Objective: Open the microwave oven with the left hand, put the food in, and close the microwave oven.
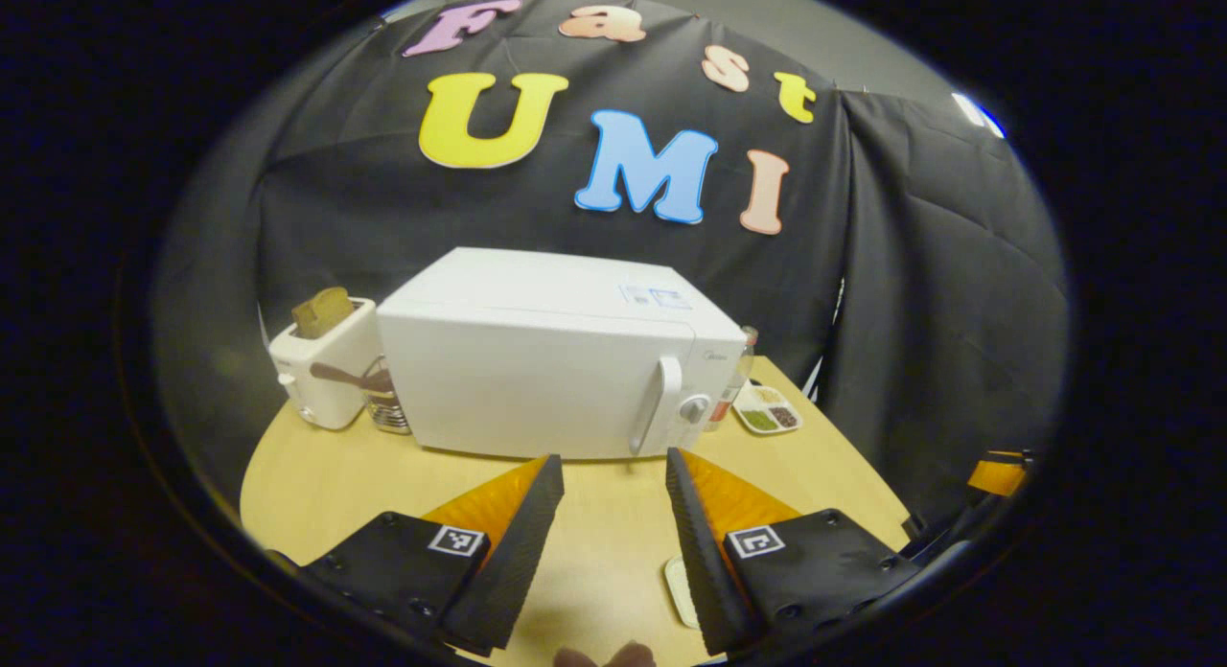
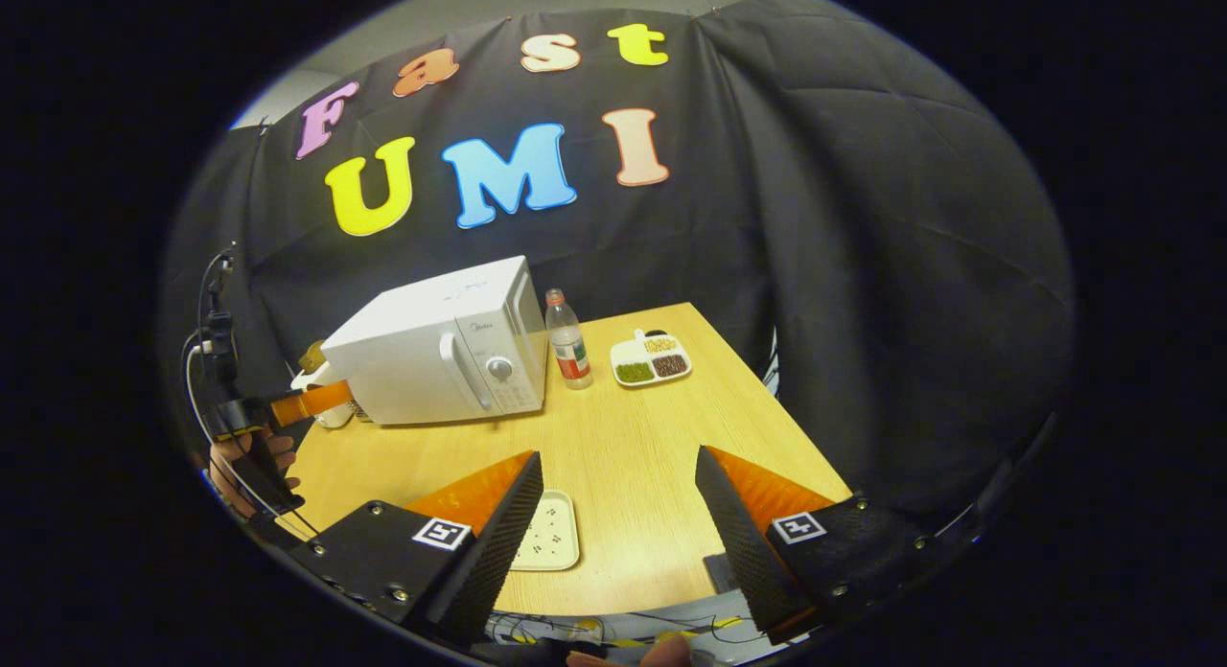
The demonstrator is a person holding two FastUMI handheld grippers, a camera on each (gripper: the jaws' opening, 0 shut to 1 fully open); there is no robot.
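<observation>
Wooden tabletop (image 2: 652, 456) carries a shut white microwave (image 1: 537, 360), its handle (image 1: 657, 403) ahead of the left tongs (image 1: 613, 499), which are spread and empty, apart from it. Right tongs (image 2: 618, 504) also released, empty, hovering by a small food tray (image 2: 549, 533) at the near edge. Risks: jaws miss the slim handle, or pulling drags the light oven into the bottle (image 2: 567, 341) or toaster (image 1: 321, 365).

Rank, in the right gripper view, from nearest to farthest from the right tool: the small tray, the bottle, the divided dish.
1. Small tray, just ahead of the right tool, slightly left.
2. Bottle, mid-table beside the microwave.
3. Divided dish, far, near the table's back edge; close to the bottle.
</observation>
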